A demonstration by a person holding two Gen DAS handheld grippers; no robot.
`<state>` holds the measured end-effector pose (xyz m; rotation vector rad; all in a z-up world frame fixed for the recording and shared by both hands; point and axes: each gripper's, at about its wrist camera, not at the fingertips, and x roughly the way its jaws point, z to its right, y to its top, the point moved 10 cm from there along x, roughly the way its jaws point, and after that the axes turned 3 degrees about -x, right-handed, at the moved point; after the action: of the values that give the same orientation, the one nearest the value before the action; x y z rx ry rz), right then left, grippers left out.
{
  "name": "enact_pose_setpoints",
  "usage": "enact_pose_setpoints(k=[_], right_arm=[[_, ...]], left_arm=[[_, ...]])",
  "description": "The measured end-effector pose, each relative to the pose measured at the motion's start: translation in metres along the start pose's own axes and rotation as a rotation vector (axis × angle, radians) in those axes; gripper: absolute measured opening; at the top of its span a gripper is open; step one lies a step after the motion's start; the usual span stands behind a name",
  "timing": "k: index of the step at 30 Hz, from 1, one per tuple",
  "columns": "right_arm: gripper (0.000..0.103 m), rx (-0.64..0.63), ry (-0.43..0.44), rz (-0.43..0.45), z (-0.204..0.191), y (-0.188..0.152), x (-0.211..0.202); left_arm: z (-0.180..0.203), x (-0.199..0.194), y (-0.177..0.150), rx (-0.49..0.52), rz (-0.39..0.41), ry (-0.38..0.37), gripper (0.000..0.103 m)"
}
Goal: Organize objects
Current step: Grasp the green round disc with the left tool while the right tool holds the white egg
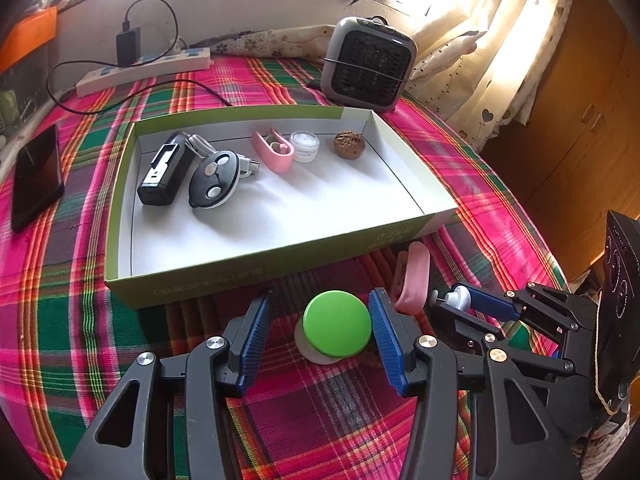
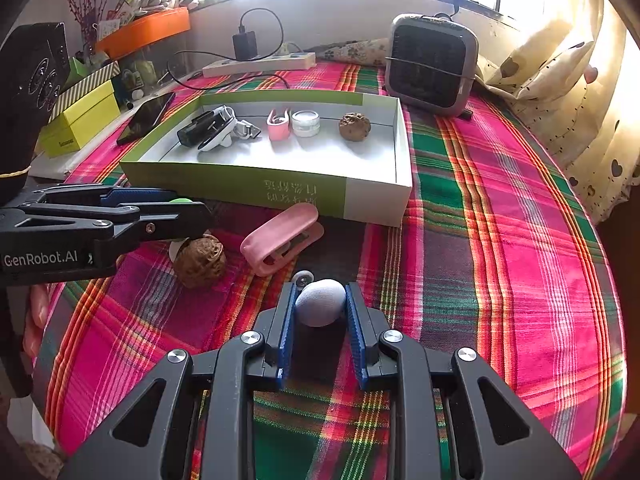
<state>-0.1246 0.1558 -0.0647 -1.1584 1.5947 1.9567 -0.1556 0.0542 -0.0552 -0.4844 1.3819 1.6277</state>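
A green-lidded small jar (image 1: 338, 324) stands on the plaid cloth between the blue pads of my left gripper (image 1: 320, 304). The right pad touches the lid and the left pad stands clear, so this gripper is open. My right gripper (image 2: 322, 290) is shut on a small white rounded object (image 2: 320, 302) just above the cloth. A pink clip (image 2: 280, 238) and a walnut (image 2: 200, 260) lie on the cloth between the grippers and the green-and-white box (image 1: 240, 276). In the box are a black device (image 1: 164, 172), a round gadget (image 1: 214, 180), a second pink clip (image 1: 274, 150), a clear jar (image 1: 305, 146) and a walnut (image 1: 349, 144).
A black phone (image 1: 36, 176) lies left of the box. A power strip (image 1: 144, 70) with a charger and a small grey heater (image 1: 368, 64) sit behind it. Curtains hang at the right, and yellow boxes (image 2: 80, 120) stand at the far left.
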Motion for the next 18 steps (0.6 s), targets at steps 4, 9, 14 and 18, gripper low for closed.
enact_pose_setpoints(k=[4, 9, 14, 18], right_arm=[[0.025, 0.000, 0.000, 0.000, -0.0001, 0.0001, -0.0001], [0.025, 0.000, -0.001, 0.000, 0.0003, 0.0002, 0.0002], [0.025, 0.000, -0.001, 0.000, 0.0005, 0.0001, 0.0001], [0.025, -0.003, -0.005, 0.000, 0.0011, 0.0006, 0.0007]], left_arm=[[-0.0007, -0.0010, -0.0009, 0.011, 0.001, 0.014, 0.049], [0.0012, 0.0007, -0.0001, 0.028, 0.001, 0.043, 0.048], [-0.0011, 0.0039, -0.0026, 0.018, -0.008, 0.038, 0.046], [0.0022, 0.0045, -0.0031, 0.038, -0.005, 0.045, 0.042]])
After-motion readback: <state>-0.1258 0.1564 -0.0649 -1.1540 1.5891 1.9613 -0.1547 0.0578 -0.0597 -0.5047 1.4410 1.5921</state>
